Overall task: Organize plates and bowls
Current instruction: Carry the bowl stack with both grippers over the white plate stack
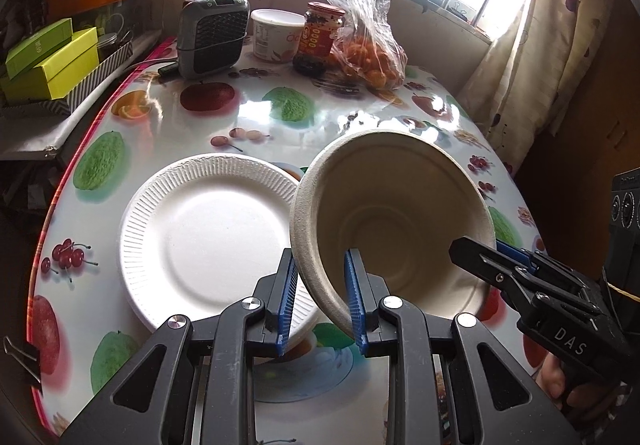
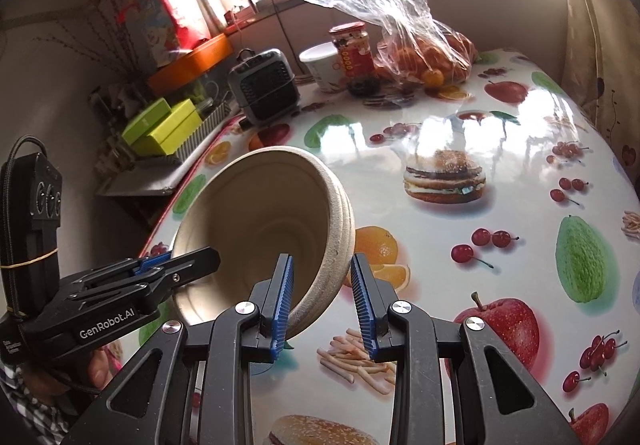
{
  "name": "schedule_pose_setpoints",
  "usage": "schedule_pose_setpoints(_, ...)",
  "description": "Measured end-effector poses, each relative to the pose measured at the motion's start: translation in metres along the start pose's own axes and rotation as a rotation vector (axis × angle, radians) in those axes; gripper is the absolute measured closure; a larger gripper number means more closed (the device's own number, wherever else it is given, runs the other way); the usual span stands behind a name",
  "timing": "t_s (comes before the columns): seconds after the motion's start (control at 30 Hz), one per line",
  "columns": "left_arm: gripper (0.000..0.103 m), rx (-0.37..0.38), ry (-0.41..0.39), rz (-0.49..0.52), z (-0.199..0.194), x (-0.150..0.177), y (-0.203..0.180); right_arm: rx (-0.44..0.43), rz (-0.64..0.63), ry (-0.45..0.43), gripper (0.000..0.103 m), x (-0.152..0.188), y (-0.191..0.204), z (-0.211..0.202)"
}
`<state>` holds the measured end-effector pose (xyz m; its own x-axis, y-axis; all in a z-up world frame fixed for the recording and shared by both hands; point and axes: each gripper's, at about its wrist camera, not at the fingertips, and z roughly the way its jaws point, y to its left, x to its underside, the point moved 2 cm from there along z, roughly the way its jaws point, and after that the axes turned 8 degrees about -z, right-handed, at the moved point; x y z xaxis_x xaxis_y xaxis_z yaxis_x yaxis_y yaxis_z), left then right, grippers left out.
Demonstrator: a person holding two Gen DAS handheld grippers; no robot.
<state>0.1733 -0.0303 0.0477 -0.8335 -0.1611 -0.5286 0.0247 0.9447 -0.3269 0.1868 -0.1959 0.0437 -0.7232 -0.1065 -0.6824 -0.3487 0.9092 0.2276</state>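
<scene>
From the left wrist camera, the task looks about midway. A white paper plate (image 1: 208,241) lies flat on the fruit-printed tabletop (image 1: 256,117), and a tan paper bowl (image 1: 396,221) hangs in the air just to its right, its rim overlapping the plate's right edge in this view. The left gripper (image 1: 322,301) pinches the bowl's near-left rim, one blue pad outside the wall and one inside. The right gripper (image 1: 480,245) comes in from the right and clamps the opposite rim. The bowl is tipped steeply: its mouth faces the camera and slightly up, its base points away toward the far side of the tabletop, so its axis runs from near to far and not upright. What is left, as a judgement, is to level the bowl and set it down, probably on the plate.

From the right wrist camera, the same bowl (image 2: 264,229) is held above the tabletop (image 2: 500,149), mouth toward the lens, base aimed at the far-left edge. The right gripper (image 2: 322,305) has the rim between its jaws; the left pad presses the inner wall, while the outer pad seems to stand a little off, so the grip looks light. The left gripper (image 2: 176,263) holds the rim at the left. The plate is out of view here. No other plates or bowls show, though a heater, a jar (image 2: 354,53), a tub and a bag of oranges (image 2: 420,45) stand far back.
</scene>
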Motion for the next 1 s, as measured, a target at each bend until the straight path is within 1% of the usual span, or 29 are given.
schedule_pose_setpoints(0.5,0.078,-0.06,-0.025,-0.052,-0.006,-0.012,0.03,-0.063,-0.036,0.016,0.074,-0.018,0.023,0.025)
schedule_pose_setpoints(1.0,0.078,-0.102,-0.041,-0.094,-0.01,-0.02,0.055,-0.1,-0.074,0.035,0.074,-0.034,0.044,0.05)
